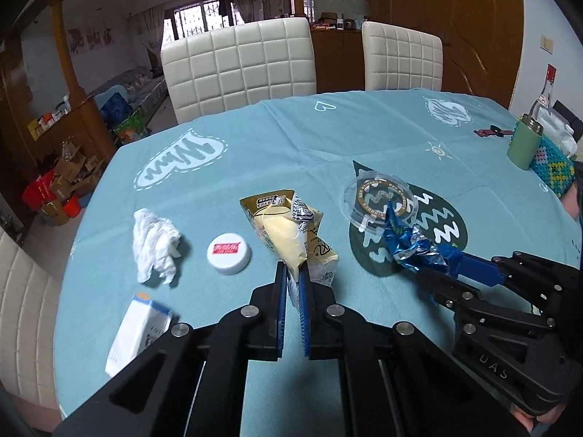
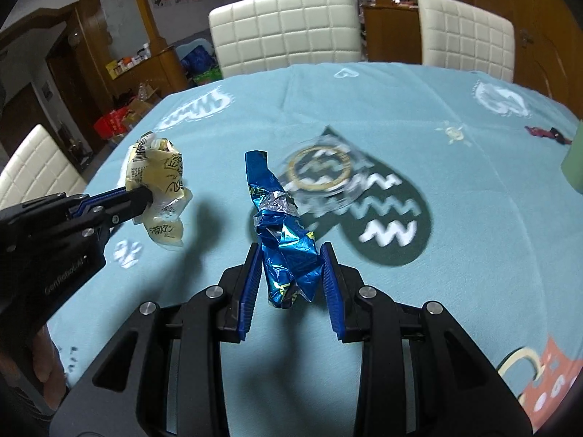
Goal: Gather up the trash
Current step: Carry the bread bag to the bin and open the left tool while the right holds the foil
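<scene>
Already the yellow wrapper [image 1: 291, 233] is pinched by its lower tip in my left gripper [image 1: 293, 284], and the blue foil wrapper [image 2: 288, 251] sits between the fingers of my right gripper [image 2: 291, 266], both lifted over the table [image 1: 255, 138]; I judge the thin yellow tip may slip out, since so little is caught; tissue [image 1: 155, 249], white cap [image 1: 229, 253] and clear lid [image 1: 379, 200] wait below; both tools point forward, side by side.

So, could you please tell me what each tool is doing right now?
Left tool: closed, holding the yellow wrapper.
Right tool: closed, holding the blue foil wrapper.
</scene>
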Demonstrator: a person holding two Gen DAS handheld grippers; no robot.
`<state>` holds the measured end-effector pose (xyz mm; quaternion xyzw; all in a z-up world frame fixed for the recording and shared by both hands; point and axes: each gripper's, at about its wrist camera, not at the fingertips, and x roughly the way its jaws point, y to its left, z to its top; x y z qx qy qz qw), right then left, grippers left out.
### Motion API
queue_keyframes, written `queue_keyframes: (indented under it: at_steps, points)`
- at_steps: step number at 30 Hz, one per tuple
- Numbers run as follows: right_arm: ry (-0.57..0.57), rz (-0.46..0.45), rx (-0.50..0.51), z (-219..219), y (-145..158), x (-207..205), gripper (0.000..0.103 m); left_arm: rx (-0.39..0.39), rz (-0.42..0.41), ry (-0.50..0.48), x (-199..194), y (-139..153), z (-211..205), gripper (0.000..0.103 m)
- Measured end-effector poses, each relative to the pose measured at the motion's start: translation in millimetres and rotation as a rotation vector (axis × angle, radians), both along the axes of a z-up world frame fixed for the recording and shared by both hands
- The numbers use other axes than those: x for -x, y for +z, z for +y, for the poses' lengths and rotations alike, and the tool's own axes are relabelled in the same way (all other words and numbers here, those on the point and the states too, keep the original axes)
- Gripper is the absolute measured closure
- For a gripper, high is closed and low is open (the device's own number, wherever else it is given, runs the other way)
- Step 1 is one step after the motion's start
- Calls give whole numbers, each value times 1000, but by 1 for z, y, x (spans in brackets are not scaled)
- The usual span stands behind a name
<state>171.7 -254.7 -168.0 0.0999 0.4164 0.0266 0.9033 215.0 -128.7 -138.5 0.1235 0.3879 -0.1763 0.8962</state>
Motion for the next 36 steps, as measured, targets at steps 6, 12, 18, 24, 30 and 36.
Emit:
queue_keyframes:
  at_steps: [6, 12, 18, 24, 30, 36]
  points:
    - [66, -7, 25, 36, 9, 15, 68, -12, -27, 20, 27, 9, 25, 96]
    - [110, -43, 49, 62, 29, 30, 68, -6, -69, 39, 52, 22, 52, 96]
    - [157, -86, 91, 95, 50, 45, 68, 25, -115, 73, 75, 38, 84, 96]
    - [195, -146, 138, 131, 73, 58, 67, 59, -159, 125, 94, 52, 120, 96]
    - [243, -194, 193, 171, 89, 65, 66, 59, -187, 196, 105, 56, 158, 96]
    - [293, -237, 251, 207, 96, 68, 66, 63, -204, 246, 109, 55, 186, 96]
